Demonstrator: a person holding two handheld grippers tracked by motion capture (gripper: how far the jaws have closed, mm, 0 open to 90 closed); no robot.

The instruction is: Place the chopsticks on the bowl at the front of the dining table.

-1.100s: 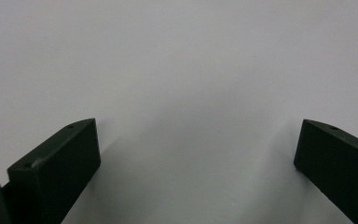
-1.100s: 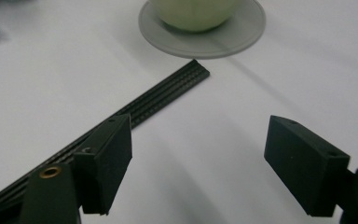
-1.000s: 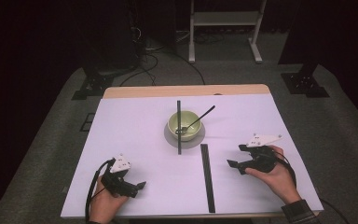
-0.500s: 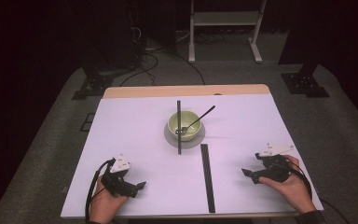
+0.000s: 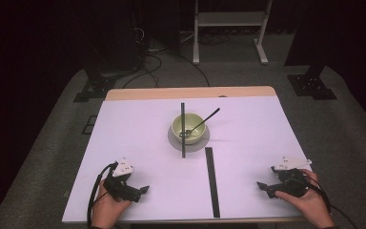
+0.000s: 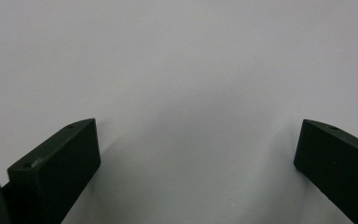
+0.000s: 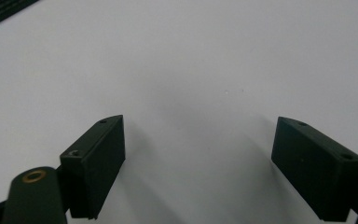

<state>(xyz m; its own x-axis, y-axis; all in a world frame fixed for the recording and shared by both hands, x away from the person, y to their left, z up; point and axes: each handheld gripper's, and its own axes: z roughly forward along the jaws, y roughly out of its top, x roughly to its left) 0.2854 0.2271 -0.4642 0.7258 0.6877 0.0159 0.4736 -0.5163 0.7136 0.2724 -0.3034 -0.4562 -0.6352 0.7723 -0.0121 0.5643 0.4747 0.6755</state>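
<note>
- High view, left gripper (image 5: 143,189): rests low at the near left of the white table (image 5: 138,138), held in the person's left hand (image 5: 106,207); jaws point right toward the table's middle, a small gap showing at the tips; nothing between them.
- High view, right gripper (image 5: 262,186): rests at the near right, held in the right hand (image 5: 310,202); jaws point left, holding nothing.
- High view, bowl (image 5: 187,129): pale green, standing on a grey saucer (image 5: 201,142) at the table's centre, well apart from both grippers; a dark spoon (image 5: 201,123) lies in it, handle rising toward the far right.
- High view, markings: one black strip (image 5: 183,130) runs from the far side past the bowl's left part; a second black strip (image 5: 211,180) runs from beside the saucer to the near edge, between the two grippers.
- High view, open room: bare white surface lies between each gripper and the bowl; both hands sit close to the near edge, the right gripper near the right edge.
- Left gripper view: jaws stand wide apart, with bare white table between them and ahead; nothing gripped or touched.
- Right gripper view: jaws stand wide apart over bare table; the end of the second black strip (image 7: 4,10) crosses the upper left corner, well clear of the jaws.
</note>
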